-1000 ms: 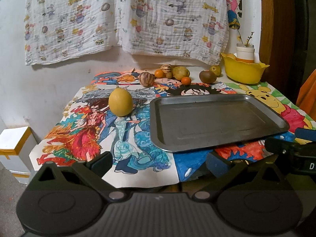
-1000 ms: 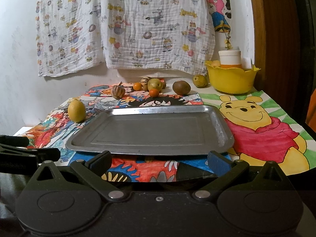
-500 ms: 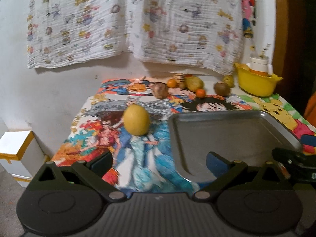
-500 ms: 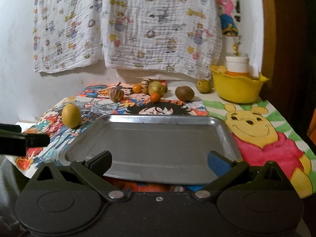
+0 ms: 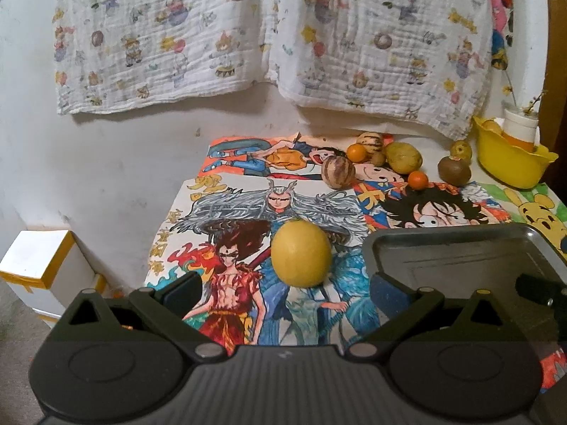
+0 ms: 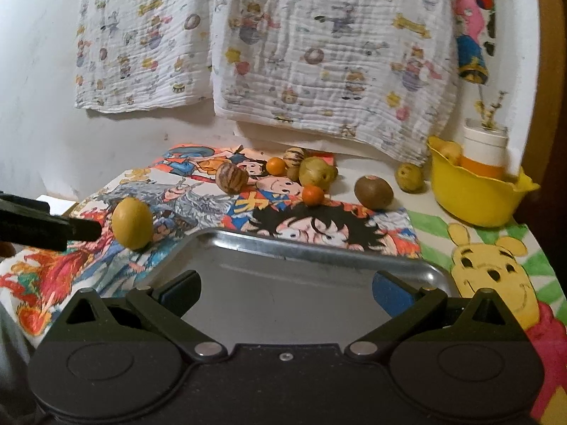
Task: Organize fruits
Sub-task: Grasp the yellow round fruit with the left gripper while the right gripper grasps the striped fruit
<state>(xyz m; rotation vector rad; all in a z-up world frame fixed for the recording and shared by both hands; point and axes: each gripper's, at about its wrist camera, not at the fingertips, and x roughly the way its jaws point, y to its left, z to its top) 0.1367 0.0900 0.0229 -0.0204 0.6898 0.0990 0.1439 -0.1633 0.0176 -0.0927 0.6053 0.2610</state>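
Observation:
A yellow egg-shaped fruit (image 5: 301,253) stands alone on the drawing-covered table, left of a grey metal tray (image 5: 467,258). My left gripper (image 5: 285,292) is open and empty, just short of that fruit, which sits between its fingers' line of sight. My right gripper (image 6: 286,288) is open and empty, over the tray (image 6: 319,248). The yellow fruit also shows in the right wrist view (image 6: 132,222). Several fruits cluster at the back: a striped one (image 5: 337,171), two small oranges (image 5: 357,152), a green-yellow one (image 5: 403,157) and a brown one (image 5: 454,171).
A yellow bowl (image 5: 510,163) with a white cup and fruit stands at the back right. A patterned cloth (image 5: 269,35) hangs on the wall behind. A white box (image 5: 35,265) sits on the floor left of the table. The left gripper's finger (image 6: 49,225) shows in the right view.
Both grippers have moved forward over the table. The left one has come close to the yellow fruit and swung left. The tray now lies under the right gripper.

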